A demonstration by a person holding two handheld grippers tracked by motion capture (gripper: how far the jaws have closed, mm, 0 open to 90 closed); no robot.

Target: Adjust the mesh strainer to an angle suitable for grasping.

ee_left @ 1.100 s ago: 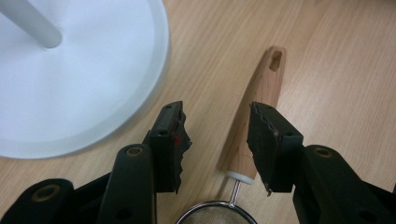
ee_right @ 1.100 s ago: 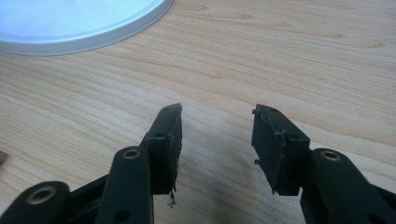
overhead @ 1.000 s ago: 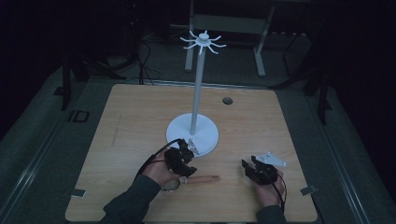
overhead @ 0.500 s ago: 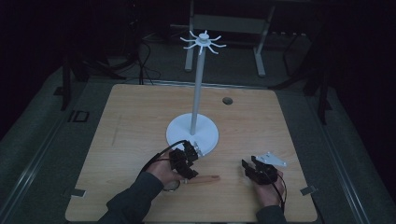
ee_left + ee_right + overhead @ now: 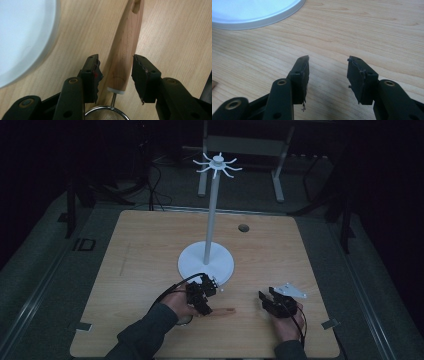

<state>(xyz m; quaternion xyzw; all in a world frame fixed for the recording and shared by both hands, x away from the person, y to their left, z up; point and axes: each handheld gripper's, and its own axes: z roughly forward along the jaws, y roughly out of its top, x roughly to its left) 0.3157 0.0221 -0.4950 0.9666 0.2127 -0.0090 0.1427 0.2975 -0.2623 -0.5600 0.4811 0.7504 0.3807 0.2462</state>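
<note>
A small strainer lies flat on the table, its wooden handle point(image 5: 125, 50) point(image 5: 225, 310) pointing right and its metal mesh bowl point(image 5: 107, 115) under my left hand. My left gripper point(image 5: 115, 58) point(image 5: 202, 295) straddles the handle near its white collar. Its jaws have just been closing, with the handle between them, and narrow gaps still show on both sides. My right gripper point(image 5: 328, 58) point(image 5: 270, 302) rests open near the table's front right with only bare wood between its fingers.
A tall white stand rises from a round base point(image 5: 206, 262) point(image 5: 22, 37) point(image 5: 254, 15) just behind the left gripper, with a ring of hooks point(image 5: 218, 166) on top. A small dark hole point(image 5: 243, 227) marks the wooden table point(image 5: 145, 245) at the back. The surroundings are dark.
My left gripper has shifted slightly toward the table's front edge, settling over the wooden handle. The right hand has stayed put.
</note>
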